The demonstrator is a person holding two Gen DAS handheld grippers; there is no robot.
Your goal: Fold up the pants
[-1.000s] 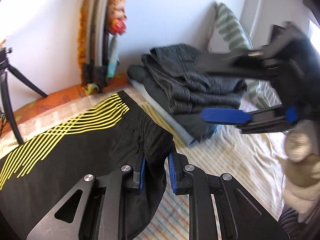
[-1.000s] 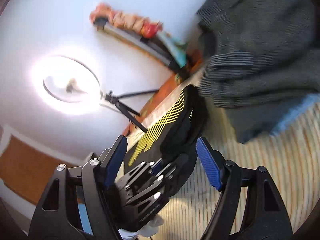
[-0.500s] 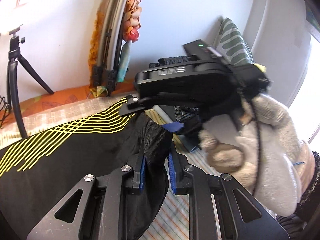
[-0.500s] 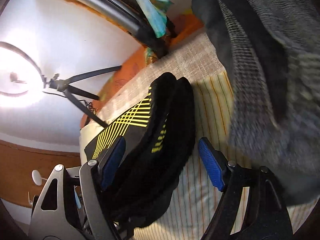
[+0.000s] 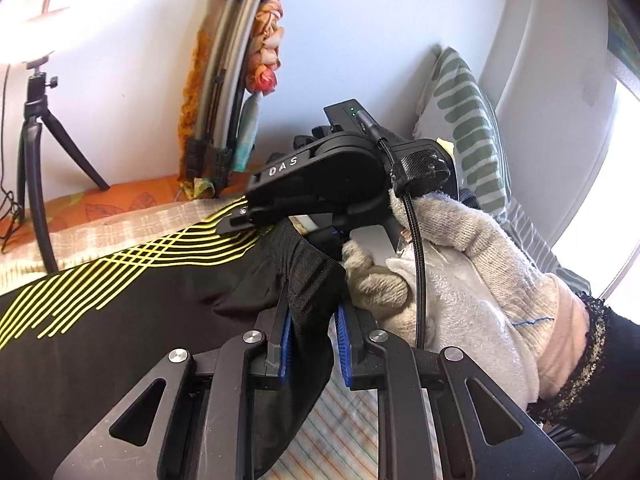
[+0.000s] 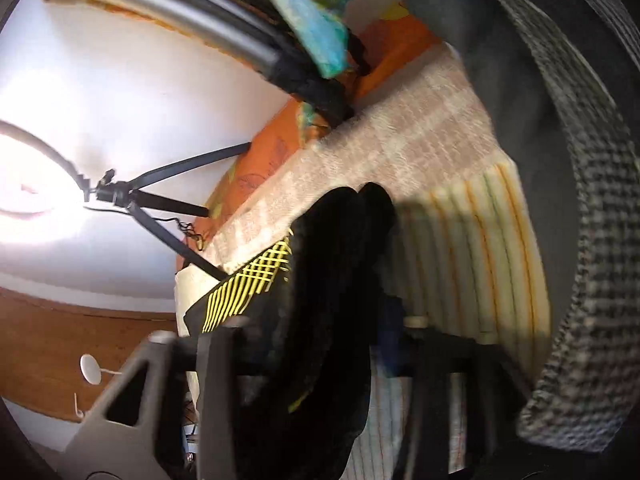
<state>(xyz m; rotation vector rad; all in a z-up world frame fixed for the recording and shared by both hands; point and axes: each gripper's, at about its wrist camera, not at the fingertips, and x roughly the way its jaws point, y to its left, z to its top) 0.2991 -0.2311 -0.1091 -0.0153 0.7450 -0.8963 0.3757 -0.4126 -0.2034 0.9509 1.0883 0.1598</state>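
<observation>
Black pants (image 5: pixel 120 320) with yellow stripes lie on the striped bed sheet (image 5: pixel 340 432). My left gripper (image 5: pixel 310 332) is shut on a fold of the black waistband. My right gripper (image 5: pixel 320 184), held in a white gloved hand (image 5: pixel 460 280), sits over the pants' far waistband edge. In the right wrist view the right gripper (image 6: pixel 332 344) is closed on the black waistband of the pants (image 6: pixel 340 280); its fingers are blurred.
A stack of folded grey clothes (image 6: pixel 580 160) lies close on the right. A striped pillow (image 5: pixel 468 128) leans in the corner. A small tripod (image 5: pixel 36 152) and a folded stand (image 5: pixel 228 80) are by the wall. An orange cloth (image 5: pixel 120 200) edges the bed.
My right gripper swung in from the right, came down over the waistband's far edge and closed on it. My left gripper kept its hold and stayed in place.
</observation>
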